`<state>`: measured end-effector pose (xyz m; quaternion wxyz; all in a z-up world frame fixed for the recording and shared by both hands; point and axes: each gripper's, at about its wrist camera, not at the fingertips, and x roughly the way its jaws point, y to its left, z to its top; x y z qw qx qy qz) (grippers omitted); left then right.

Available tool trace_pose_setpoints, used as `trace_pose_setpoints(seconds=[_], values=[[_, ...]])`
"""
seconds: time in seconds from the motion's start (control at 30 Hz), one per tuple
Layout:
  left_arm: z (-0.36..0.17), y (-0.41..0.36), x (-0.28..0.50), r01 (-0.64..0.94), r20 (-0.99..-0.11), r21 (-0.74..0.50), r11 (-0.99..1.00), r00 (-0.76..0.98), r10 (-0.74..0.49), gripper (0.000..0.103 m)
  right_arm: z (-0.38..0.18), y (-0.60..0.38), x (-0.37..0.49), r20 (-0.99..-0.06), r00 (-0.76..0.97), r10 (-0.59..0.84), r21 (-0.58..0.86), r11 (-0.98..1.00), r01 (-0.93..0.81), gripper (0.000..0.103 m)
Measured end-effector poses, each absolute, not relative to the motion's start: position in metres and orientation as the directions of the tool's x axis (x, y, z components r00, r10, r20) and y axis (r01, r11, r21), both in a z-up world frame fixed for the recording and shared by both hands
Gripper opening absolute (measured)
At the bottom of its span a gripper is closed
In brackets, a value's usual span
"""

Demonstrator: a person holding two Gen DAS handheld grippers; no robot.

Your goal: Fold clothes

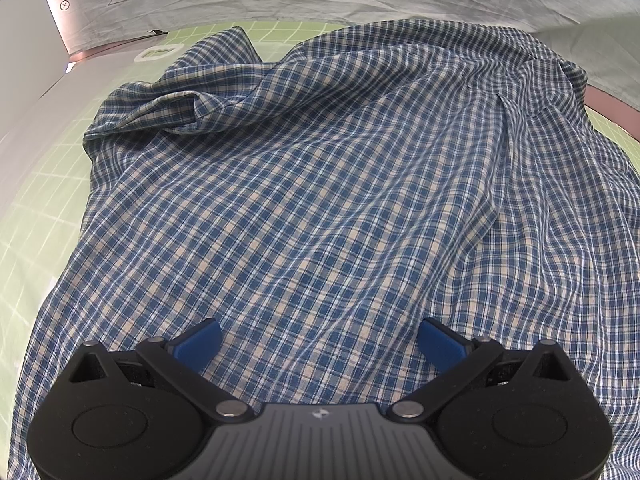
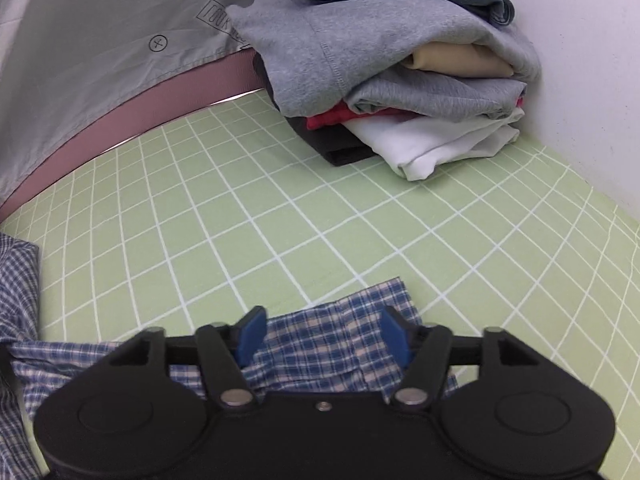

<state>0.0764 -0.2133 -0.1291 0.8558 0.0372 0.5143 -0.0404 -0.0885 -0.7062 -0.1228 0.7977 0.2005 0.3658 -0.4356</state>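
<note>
A blue and cream plaid shirt (image 1: 320,200) lies spread and rumpled over the green grid mat, filling the left wrist view. My left gripper (image 1: 319,344) hovers over its near part with blue pads wide apart and nothing between them. In the right wrist view a sleeve end of the plaid shirt (image 2: 340,332) lies flat on the mat. My right gripper (image 2: 323,336) stands open above that sleeve, its pads apart on either side and not pressing the cloth.
A stack of folded clothes (image 2: 384,60) sits at the back right corner: jeans on top, grey sweatshirts, tan, red, white and black items below. The green grid mat (image 2: 280,200) stretches between it and the sleeve. A grey printed sheet (image 2: 100,60) hangs along the back edge.
</note>
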Motion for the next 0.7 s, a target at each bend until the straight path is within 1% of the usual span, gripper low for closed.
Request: trace_pose_setpoints(seconds=[0.07, 0.17, 0.33, 0.37, 0.43, 0.47, 0.5, 0.53, 0.57, 0.7], values=[[-0.129, -0.213, 0.077, 0.107, -0.884, 0.022, 0.994, 0.467, -0.031, 0.103, -0.127, -0.715, -0.089, -0.761, 0.321, -0.565, -0.009, 0.503, 0.864, 0.085], [-0.129, -0.214, 0.077, 0.105, -0.883, 0.022, 0.994, 0.468, -0.03, 0.103, -0.132, -0.732, -0.091, -0.79, 0.285, -0.543, 0.019, 0.442, 0.897, 0.085], [-0.129, -0.214, 0.076, 0.105, -0.884, 0.023, 0.994, 0.467, -0.029, 0.103, -0.131, -0.733, -0.093, -0.791, 0.299, -0.534, 0.032, 0.452, 0.891, 0.086], [-0.129, -0.214, 0.076, 0.106, -0.884, 0.023, 0.994, 0.467, -0.029, 0.103, -0.131, -0.733, -0.093, -0.791, 0.302, -0.532, 0.035, 0.454, 0.89, 0.084], [-0.129, -0.214, 0.076, 0.106, -0.884, 0.023, 0.994, 0.467, -0.029, 0.103, -0.131, -0.734, -0.093, -0.792, 0.308, -0.528, 0.04, 0.458, 0.888, 0.067], [-0.129, -0.214, 0.077, 0.106, -0.884, 0.023, 0.994, 0.466, -0.029, 0.103, -0.13, -0.734, -0.094, -0.792, 0.311, -0.526, 0.043, 0.46, 0.887, 0.047], [-0.129, -0.213, 0.077, 0.106, -0.884, 0.023, 0.994, 0.466, -0.029, 0.103, -0.13, -0.734, -0.094, -0.792, 0.314, -0.523, 0.046, 0.462, 0.886, 0.034], [-0.129, -0.213, 0.077, 0.107, -0.884, 0.023, 0.994, 0.466, -0.029, 0.103, -0.129, -0.733, -0.093, -0.789, 0.322, -0.524, 0.045, 0.473, 0.88, 0.025], [-0.129, -0.214, 0.077, 0.106, -0.884, 0.023, 0.994, 0.466, -0.029, 0.103, -0.126, -0.731, -0.092, -0.781, 0.335, -0.527, 0.041, 0.492, 0.87, 0.018], [-0.129, -0.214, 0.077, 0.106, -0.884, 0.023, 0.994, 0.466, -0.029, 0.103, -0.108, -0.723, -0.087, -0.734, 0.388, -0.557, 0.02, 0.554, 0.832, 0.014]])
